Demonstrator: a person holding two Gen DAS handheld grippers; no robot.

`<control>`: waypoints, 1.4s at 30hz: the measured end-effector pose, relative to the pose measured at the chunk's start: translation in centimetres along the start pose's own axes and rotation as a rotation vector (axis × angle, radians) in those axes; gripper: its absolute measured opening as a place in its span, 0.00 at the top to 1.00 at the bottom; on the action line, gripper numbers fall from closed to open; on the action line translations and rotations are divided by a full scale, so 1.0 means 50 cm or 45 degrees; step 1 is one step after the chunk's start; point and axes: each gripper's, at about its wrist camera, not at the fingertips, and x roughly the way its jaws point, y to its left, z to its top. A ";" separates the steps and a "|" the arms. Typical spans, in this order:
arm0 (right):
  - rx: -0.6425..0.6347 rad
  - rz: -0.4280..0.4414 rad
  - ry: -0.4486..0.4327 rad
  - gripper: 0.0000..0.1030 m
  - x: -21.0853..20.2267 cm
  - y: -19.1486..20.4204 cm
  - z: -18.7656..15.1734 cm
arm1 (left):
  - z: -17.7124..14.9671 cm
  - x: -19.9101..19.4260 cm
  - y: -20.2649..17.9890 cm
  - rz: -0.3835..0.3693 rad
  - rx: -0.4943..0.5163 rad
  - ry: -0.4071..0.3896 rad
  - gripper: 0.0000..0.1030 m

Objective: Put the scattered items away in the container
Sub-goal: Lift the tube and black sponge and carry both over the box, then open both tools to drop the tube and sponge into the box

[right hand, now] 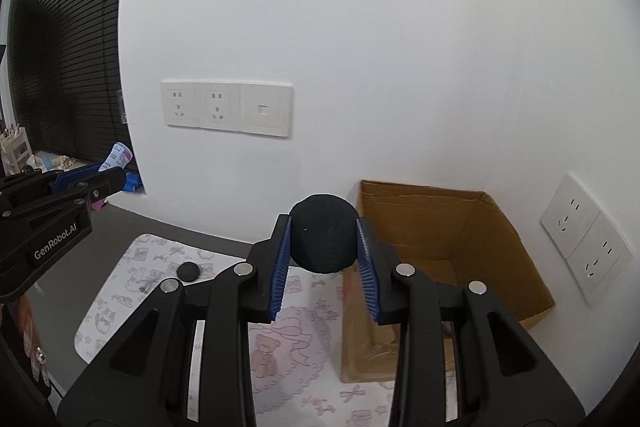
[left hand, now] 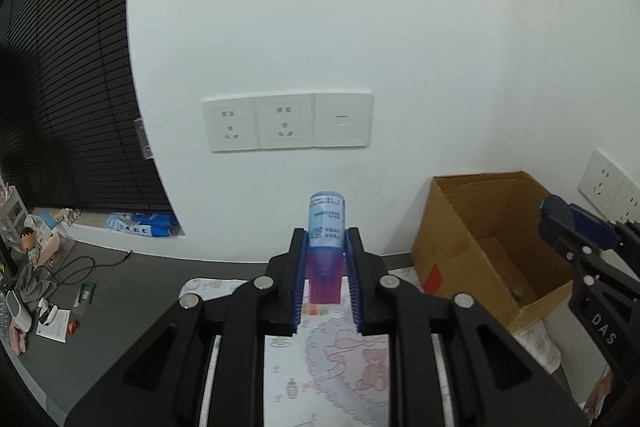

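Purple-capped blue-labelled bottle (left hand: 326, 247), dark ball (right hand: 324, 238), brown box (right hand: 440, 255), pink teddy-print mat (right hand: 132, 279)

Left tool (left hand: 326, 247) grips purple-capped bottle (left hand: 326, 231)

Black two-finger grippers with blue ribbed pads

Left gripper (left hand: 326, 247) carries silver round studs; right gripper (right hand: 323, 247) matches it, "GenRobot.AI" printed white.
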 end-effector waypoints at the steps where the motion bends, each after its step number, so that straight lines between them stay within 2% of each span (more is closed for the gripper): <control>1: 0.002 -0.003 0.004 0.68 0.004 -0.018 -0.002 | 0.004 0.007 -0.025 -0.005 0.011 -0.001 0.82; 9: 0.031 -0.078 0.048 0.68 0.046 -0.186 -0.024 | 0.020 0.075 -0.193 -0.103 0.058 0.039 0.82; 21: 0.076 -0.189 0.109 0.68 0.087 -0.359 -0.056 | 0.046 0.151 -0.358 -0.209 0.123 0.080 0.82; 31: 0.105 -0.215 0.143 0.68 0.116 -0.430 -0.076 | 0.052 0.197 -0.417 -0.227 0.159 0.119 0.82; 42: 0.131 -0.220 0.168 0.68 0.141 -0.441 -0.084 | 0.049 0.226 -0.432 -0.233 0.186 0.163 0.82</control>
